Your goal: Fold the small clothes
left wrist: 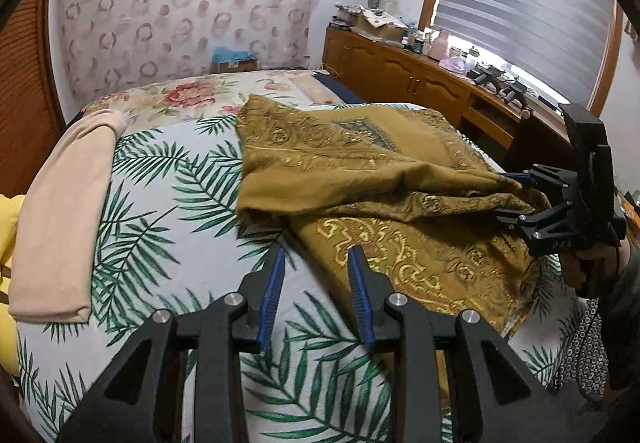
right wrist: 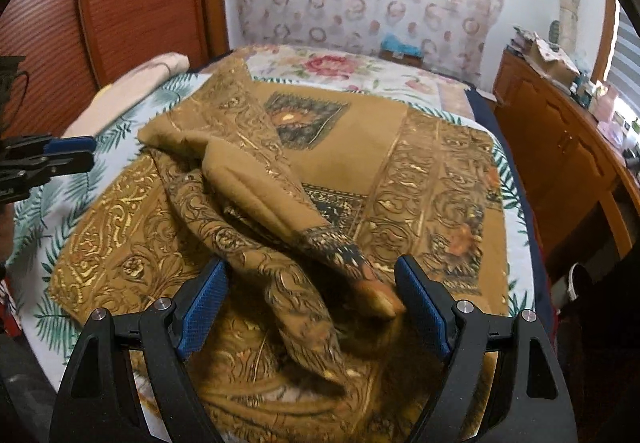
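The left gripper [left wrist: 316,263] hangs just above the bedspread [left wrist: 168,211] with its blue-padded fingers [left wrist: 272,291] spread and nothing between them; the near edge of the mustard-gold patterned cloth [left wrist: 360,171] lies just ahead of the fingertips. The right gripper [right wrist: 312,283] is also spread wide, its pads [right wrist: 204,303] standing either side of a bunched, twisted fold of the same cloth [right wrist: 280,203] that rises between them. The fold's tip touches or nearly touches the right-hand pad (motion blur there makes it hard to tell), and the pads are not closed on it.

The cloth is spread over the palm-leaf bedspread, partly flat with its ornate gold border showing, partly heaped and folded back over itself in the middle. From the left wrist view the right gripper [left wrist: 516,199] reaches into the cloth's far side, and its fingers look parted.

To the left of the cloth, well apart from it, a folded beige garment [left wrist: 64,211] lies along the bed's edge. Beyond the bed, a cardboard box [left wrist: 234,63] with something light blue in it sits against the patterned wall hanging [left wrist: 180,3]. A wooden sideboard [left wrist: 400,71] under the window carries another open box [left wrist: 380,23] and small bottles, the contents too small to make out.
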`<action>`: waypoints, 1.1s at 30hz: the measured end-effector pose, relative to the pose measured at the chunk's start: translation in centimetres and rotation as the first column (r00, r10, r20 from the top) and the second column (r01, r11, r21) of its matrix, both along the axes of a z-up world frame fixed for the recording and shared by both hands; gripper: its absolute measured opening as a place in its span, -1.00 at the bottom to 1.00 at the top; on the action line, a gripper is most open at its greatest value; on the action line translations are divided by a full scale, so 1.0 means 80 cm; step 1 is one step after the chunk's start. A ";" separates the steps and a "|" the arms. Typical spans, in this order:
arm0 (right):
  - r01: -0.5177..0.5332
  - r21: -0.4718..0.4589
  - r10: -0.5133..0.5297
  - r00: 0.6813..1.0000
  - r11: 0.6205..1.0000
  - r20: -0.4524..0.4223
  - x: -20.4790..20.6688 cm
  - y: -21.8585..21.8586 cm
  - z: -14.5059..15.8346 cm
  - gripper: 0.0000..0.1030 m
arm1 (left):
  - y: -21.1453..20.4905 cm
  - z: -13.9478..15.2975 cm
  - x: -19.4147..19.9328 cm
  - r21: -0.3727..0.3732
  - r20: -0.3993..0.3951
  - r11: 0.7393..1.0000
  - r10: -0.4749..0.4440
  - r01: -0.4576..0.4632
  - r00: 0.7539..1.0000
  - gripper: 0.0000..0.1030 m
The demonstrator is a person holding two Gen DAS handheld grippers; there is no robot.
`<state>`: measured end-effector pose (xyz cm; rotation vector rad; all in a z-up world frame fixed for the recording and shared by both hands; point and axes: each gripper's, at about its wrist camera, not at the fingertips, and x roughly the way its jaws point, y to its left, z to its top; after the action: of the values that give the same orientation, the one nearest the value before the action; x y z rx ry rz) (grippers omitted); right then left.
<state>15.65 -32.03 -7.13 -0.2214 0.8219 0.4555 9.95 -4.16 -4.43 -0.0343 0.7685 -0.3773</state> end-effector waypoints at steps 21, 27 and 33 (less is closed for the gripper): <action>-0.045 -0.009 0.046 0.998 0.999 0.032 0.007 0.020 0.006 -0.70 | 0.013 -0.011 -0.002 -0.010 -0.020 1.000 0.017 -0.017 1.000 -0.41; -0.054 0.042 0.050 0.994 0.998 0.095 -0.010 0.016 0.025 -0.87 | 0.011 -0.010 -0.003 -0.012 -0.018 1.000 0.016 -0.016 1.000 -0.41; -0.058 0.079 0.047 0.989 0.995 0.138 -0.025 0.008 0.049 -0.88 | 0.010 -0.008 -0.004 -0.013 -0.010 1.000 0.017 -0.017 1.000 -0.41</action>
<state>13.68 -31.38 -3.18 -0.1952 0.6634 0.5174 9.63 -3.38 -5.08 -0.0552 0.7749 -0.3665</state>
